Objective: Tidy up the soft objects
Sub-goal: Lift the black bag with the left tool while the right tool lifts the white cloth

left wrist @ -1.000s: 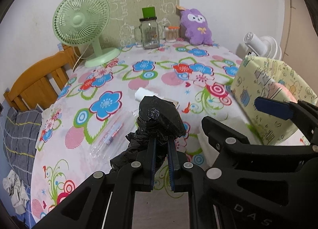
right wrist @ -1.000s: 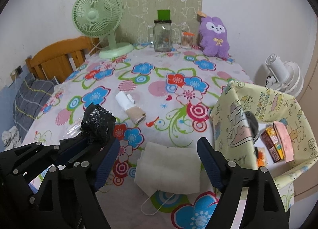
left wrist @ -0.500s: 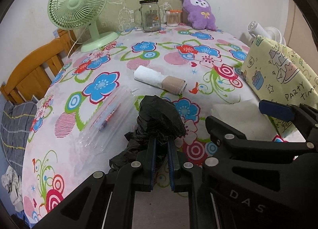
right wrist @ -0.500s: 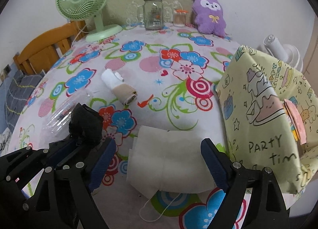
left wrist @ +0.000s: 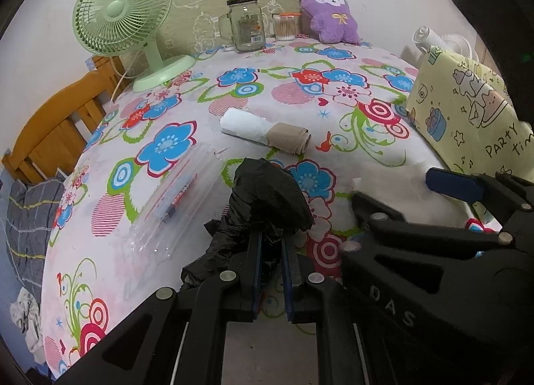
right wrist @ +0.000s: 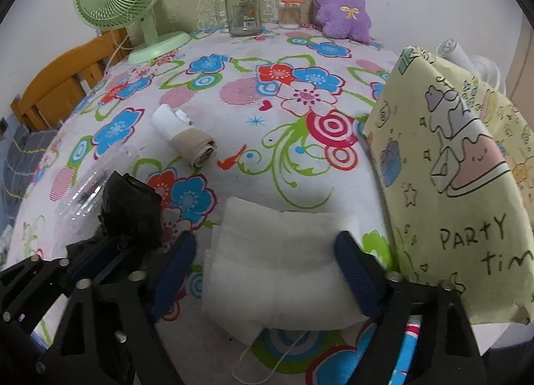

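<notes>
My left gripper (left wrist: 270, 238) is shut on a crumpled black plastic bag (left wrist: 267, 198), held just above the flowered tablecloth (left wrist: 167, 144); the same bag (right wrist: 130, 211) shows at the left of the right wrist view. My right gripper (right wrist: 267, 239) straddles a folded white face mask (right wrist: 277, 258) lying flat near the table's front edge. Its jaws are closing. The right pad meets the mask's edge, while the left pad stands a little clear of it. In the left wrist view the right gripper (left wrist: 400, 191) sits low over the mask (left wrist: 393, 174).
A rolled white and beige cloth (left wrist: 267, 133) lies mid-table, with a clear plastic packet (left wrist: 173, 204) to the left. A yellow paper bag (right wrist: 450, 168) stands close on the right. Green fan (left wrist: 120, 17), glass jar (left wrist: 245, 27), swab tub (left wrist: 283, 26) and purple plush (left wrist: 330, 14) line the back.
Both grippers have sunk toward the table and tipped further down. The right jaws have narrowed around the white mask. The left grip on the black bag is unchanged.
</notes>
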A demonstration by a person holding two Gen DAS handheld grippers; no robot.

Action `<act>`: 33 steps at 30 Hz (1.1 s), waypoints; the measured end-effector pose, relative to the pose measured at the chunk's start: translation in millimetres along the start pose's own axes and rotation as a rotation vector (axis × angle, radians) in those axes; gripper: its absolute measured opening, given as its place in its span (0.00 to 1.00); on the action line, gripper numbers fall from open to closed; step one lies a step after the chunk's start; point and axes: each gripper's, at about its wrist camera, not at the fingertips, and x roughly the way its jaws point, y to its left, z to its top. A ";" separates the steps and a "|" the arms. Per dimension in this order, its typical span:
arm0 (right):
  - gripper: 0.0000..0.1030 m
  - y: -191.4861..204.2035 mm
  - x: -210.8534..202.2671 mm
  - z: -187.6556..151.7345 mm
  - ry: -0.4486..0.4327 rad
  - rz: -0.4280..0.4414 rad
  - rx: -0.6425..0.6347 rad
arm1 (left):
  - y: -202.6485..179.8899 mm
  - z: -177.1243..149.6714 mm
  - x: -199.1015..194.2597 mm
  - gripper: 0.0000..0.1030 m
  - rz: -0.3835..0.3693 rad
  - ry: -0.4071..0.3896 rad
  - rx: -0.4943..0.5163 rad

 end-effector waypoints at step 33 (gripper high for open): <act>0.11 0.5 -58.5 15.8 -0.104 0.068 -0.064 | -1.6 19.7 -48.6 0.08 -0.006 -0.099 -0.018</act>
